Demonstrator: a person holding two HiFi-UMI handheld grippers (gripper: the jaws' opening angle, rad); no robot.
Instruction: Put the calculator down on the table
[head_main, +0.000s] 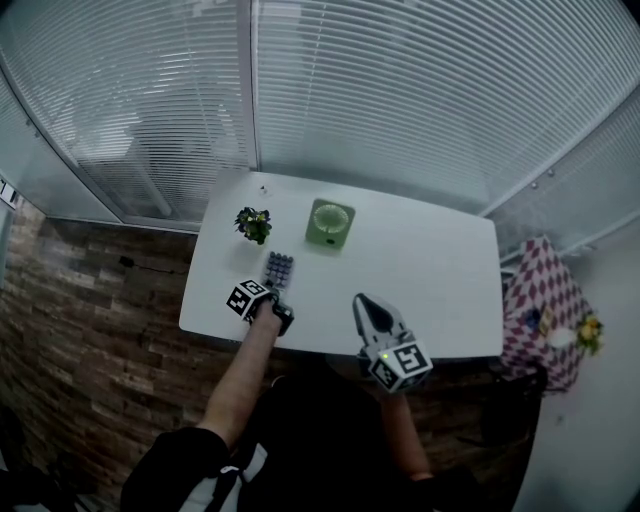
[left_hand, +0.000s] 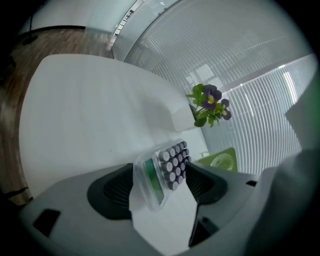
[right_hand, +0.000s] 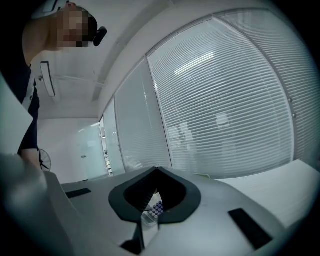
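The calculator (head_main: 279, 269), clear-cased with dark round keys and a green display, lies on the white table (head_main: 430, 270) near its front left. My left gripper (head_main: 277, 302) is right behind it and open. In the left gripper view the calculator (left_hand: 162, 172) sits between the two dark pads (left_hand: 112, 192), which stand wide and do not press on it. My right gripper (head_main: 366, 303) hovers over the table's front edge, shut and empty. Its tips meet in the right gripper view (right_hand: 156, 170), and the calculator (right_hand: 154, 210) shows small through the gap below them.
A small potted plant (head_main: 254, 224) with purple flowers stands just behind the calculator, and a round green fan (head_main: 330, 223) lies to its right. A side table with a checkered cloth (head_main: 540, 300) is at the far right. Window blinds run behind the table.
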